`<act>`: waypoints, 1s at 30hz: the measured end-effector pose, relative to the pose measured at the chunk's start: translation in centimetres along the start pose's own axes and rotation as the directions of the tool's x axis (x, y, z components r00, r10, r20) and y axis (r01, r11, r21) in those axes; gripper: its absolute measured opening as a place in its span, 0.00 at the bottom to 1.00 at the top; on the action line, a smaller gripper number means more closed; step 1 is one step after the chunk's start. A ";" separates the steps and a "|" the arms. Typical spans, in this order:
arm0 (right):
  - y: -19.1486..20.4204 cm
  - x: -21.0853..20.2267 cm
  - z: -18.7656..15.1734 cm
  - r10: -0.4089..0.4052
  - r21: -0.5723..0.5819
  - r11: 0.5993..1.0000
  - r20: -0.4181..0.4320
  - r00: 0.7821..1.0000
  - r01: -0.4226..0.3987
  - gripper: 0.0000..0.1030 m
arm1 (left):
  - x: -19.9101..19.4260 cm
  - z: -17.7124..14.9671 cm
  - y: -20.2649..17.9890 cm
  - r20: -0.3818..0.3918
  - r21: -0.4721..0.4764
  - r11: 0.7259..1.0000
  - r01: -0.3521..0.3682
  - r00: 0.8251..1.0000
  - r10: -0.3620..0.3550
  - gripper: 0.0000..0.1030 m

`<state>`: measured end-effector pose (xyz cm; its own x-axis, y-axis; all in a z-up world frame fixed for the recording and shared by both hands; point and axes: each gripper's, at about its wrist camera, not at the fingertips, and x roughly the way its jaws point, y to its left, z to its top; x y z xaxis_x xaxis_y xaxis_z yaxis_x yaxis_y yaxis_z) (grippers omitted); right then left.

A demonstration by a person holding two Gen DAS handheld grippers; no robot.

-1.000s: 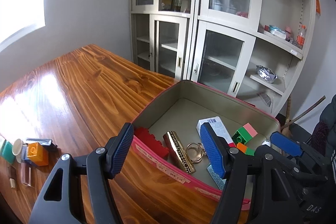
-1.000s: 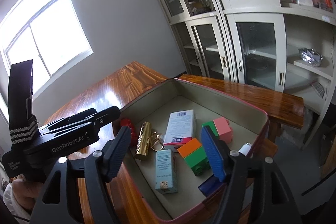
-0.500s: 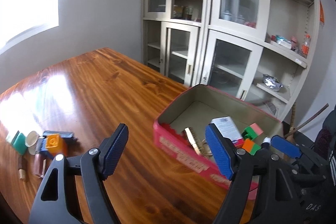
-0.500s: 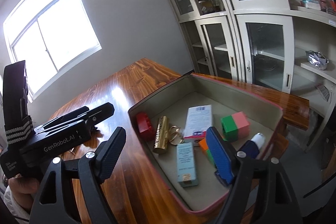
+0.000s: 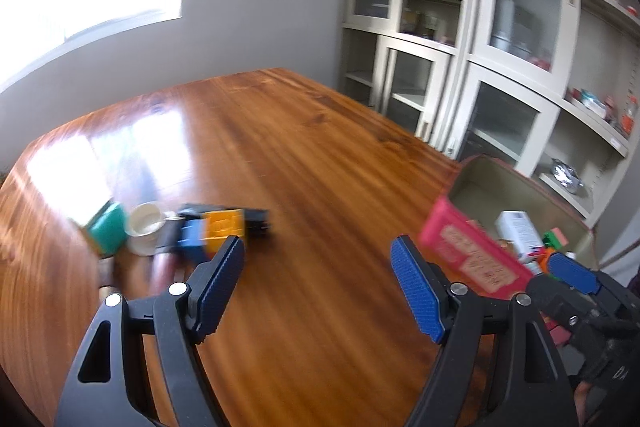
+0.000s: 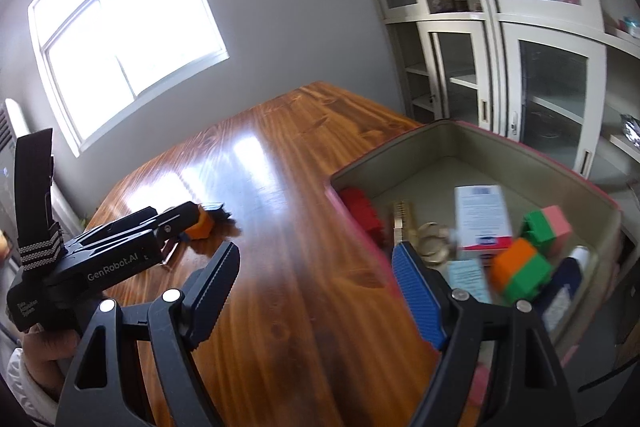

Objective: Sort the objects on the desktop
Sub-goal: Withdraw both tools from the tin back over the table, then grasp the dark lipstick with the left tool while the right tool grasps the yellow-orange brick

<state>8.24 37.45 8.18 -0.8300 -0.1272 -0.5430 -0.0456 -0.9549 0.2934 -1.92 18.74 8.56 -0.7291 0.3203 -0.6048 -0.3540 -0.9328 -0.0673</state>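
Wooden tabletop (image 5: pixel 304 147) now fills the left view: both hand-held grippers, left (image 5: pixel 318 283) and right (image 6: pixel 316 287), have left the pink box (image 5: pixel 472 255), jaws just widened and empty, apparently heading for the blurred blocks (image 5: pixel 216 227) left of it.

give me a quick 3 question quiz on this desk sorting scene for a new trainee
1. True or false: the left gripper is clamped on a block.
2. Which lies inside the pink box?
A. a white carton
B. a banana
C. a pair of scissors
3. Fill in: the orange block among the unsorted items sits on the wooden ____, outside the box.

Key
1. False: both it and the right gripper are open and hold nothing.
2. A
3. table
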 end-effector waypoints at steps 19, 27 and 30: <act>8.1 4.6 -1.4 0.066 -0.123 0.989 -0.137 0.988 -0.083 0.80 | 1.4 -2.9 15.3 -0.115 -0.176 0.951 -0.255 0.964 0.238 0.77; 9.0 5.9 -1.6 0.077 -0.146 0.984 -0.167 0.983 -0.102 0.80 | 3.7 -3.3 16.1 -0.171 -0.161 0.950 -0.268 0.955 0.241 0.77; 9.3 6.4 -1.5 0.079 -0.150 0.983 -0.175 0.981 -0.106 0.80 | 4.6 -3.7 16.3 -0.191 -0.152 0.947 -0.282 0.949 0.251 0.68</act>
<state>3.32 27.38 6.17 -0.7209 -0.2470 -0.6475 0.1262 -0.9655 0.2278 -8.90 4.37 1.79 -0.6688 0.0380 -0.7425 -0.0408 -0.9991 -0.0144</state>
